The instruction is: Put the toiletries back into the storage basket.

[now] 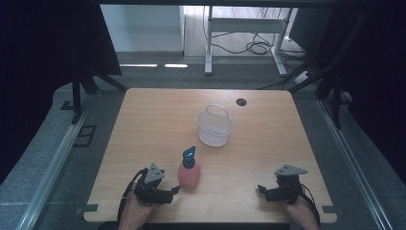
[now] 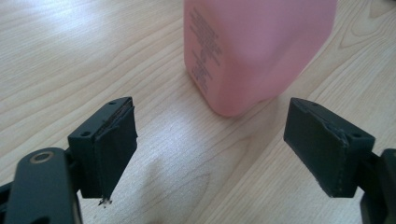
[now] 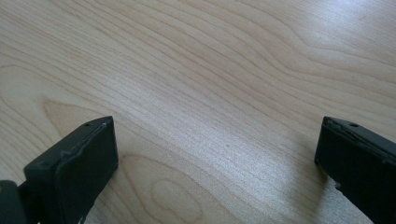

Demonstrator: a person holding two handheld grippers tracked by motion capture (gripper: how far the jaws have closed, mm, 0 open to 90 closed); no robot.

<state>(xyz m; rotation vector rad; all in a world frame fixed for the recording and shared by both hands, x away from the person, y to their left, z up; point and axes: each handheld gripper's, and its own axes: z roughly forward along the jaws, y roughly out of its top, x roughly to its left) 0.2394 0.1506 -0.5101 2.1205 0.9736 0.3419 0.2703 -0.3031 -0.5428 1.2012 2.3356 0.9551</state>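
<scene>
A pink bottle [image 1: 189,174] with a dark blue spray top [image 1: 189,156] stands upright near the front of the wooden table [image 1: 158,120]. My left gripper [image 1: 176,190] lies low on the table just left of it, jaws pointing at the bottle. Seen from the left gripper view, the pink bottle [image 2: 254,51] stands just ahead of the left gripper [image 2: 210,144]; the jaws are open and the pads touch nothing. My right gripper [image 1: 260,188] rests near the front right of the table. In the right gripper view the right gripper [image 3: 217,158] is open wide over bare wood.
A white mesh basket [image 1: 215,127] with a handle stands behind the bottle, near the table's middle. A round cable hole [image 1: 241,101] sits at the far edge. Beyond the table are a desk frame [image 1: 244,28] and floor cables.
</scene>
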